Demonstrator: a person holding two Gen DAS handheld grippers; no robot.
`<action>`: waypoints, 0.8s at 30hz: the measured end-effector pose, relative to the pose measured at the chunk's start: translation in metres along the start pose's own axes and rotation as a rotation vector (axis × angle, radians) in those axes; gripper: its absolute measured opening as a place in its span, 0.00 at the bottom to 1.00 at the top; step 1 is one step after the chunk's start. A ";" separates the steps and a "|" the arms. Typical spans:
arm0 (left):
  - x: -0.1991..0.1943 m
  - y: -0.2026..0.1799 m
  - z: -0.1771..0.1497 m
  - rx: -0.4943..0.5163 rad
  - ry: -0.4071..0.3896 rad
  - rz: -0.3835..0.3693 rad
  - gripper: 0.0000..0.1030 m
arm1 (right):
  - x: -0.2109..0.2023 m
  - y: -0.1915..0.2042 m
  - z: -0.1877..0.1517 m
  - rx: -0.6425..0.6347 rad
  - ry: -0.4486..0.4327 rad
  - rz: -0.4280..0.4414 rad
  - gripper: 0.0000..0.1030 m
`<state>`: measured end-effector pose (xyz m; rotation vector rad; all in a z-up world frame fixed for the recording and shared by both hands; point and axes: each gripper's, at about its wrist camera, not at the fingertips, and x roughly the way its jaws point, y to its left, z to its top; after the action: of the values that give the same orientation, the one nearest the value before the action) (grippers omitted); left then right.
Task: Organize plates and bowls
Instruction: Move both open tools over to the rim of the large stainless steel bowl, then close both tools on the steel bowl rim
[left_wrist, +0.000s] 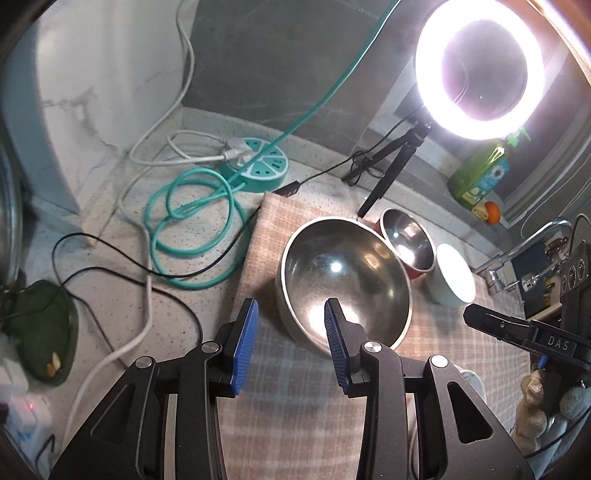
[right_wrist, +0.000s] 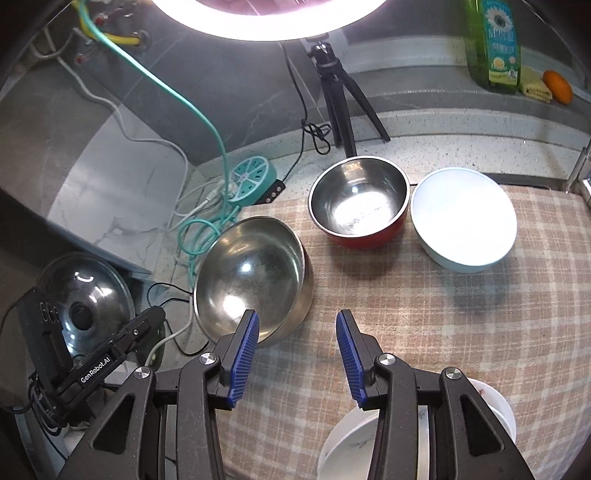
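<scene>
A large steel bowl (left_wrist: 347, 280) (right_wrist: 251, 280) sits tilted on the checked cloth (left_wrist: 295, 398) (right_wrist: 424, 332). Behind it stand a red bowl with a steel inside (left_wrist: 406, 240) (right_wrist: 360, 201) and a white bowl (left_wrist: 454, 275) (right_wrist: 463, 218). My left gripper (left_wrist: 291, 339) is open, its jaws on either side of the large bowl's near rim without closing on it. My right gripper (right_wrist: 297, 350) is open and empty, just right of the large bowl. White dishes (right_wrist: 495, 410) lie under the right gripper.
A ring light (left_wrist: 480, 66) on a black tripod (right_wrist: 340, 99) stands behind the bowls. A teal power hub (left_wrist: 255, 166) (right_wrist: 251, 177) and tangled cables lie to the left. A pot lid (right_wrist: 85, 295), a green bottle (right_wrist: 495, 44) and an orange (right_wrist: 557, 86) are nearby. A tap (left_wrist: 517, 251) is at right.
</scene>
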<state>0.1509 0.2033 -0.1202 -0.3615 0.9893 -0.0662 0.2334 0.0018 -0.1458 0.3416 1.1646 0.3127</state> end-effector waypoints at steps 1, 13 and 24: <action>0.004 0.000 0.003 0.004 0.006 0.001 0.34 | 0.005 -0.002 0.003 0.008 0.005 -0.002 0.37; 0.038 0.007 0.026 0.012 0.056 -0.009 0.34 | 0.033 0.003 0.023 0.023 0.026 -0.004 0.33; 0.046 0.016 0.027 0.015 0.067 -0.005 0.34 | 0.059 0.011 0.026 0.004 0.070 -0.046 0.21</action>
<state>0.1969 0.2152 -0.1488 -0.3504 1.0535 -0.0907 0.2780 0.0332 -0.1817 0.3089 1.2398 0.2838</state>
